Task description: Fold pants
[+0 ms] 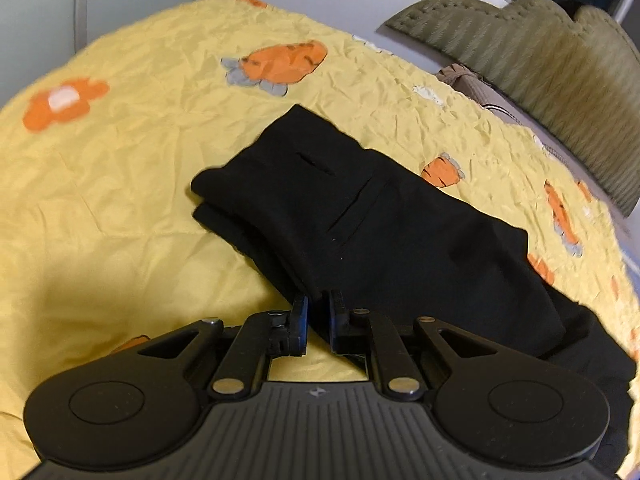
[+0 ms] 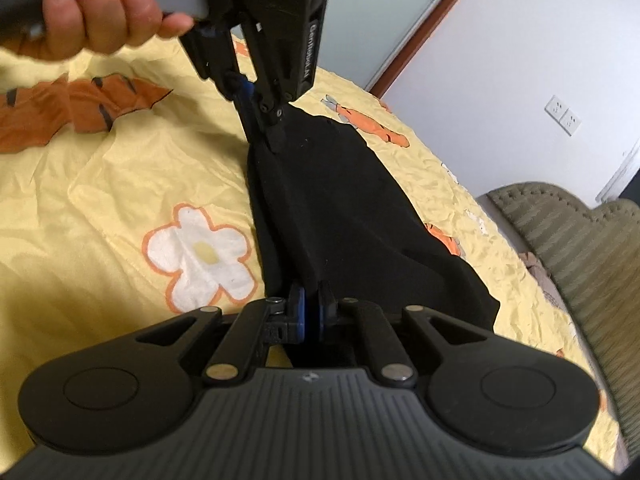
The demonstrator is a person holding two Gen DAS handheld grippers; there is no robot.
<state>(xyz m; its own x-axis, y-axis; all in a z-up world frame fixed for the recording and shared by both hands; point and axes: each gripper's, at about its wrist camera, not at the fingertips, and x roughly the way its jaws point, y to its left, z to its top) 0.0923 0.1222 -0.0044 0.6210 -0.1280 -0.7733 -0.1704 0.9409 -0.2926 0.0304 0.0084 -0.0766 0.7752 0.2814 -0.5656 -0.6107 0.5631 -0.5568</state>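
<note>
Black pants [image 1: 360, 216] | folded — long axis diagonal (waist end far-left) on bedspread [image 1: 120, 152]

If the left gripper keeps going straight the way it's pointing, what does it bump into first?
Most likely the black pants. The left gripper is already pinched shut on their near edge, and the folded cloth spreads right ahead on the yellow bedspread. Depth is hard to judge.

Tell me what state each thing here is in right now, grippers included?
Pants: black, partly folded, lying on the bedspread, one edge lifted.
Left gripper: shut on the pants.
Right gripper: shut on the pants.
Bedspread: yellow, wrinkled, spread flat.
Hand: wrapped around the left gripper's handle.
</note>
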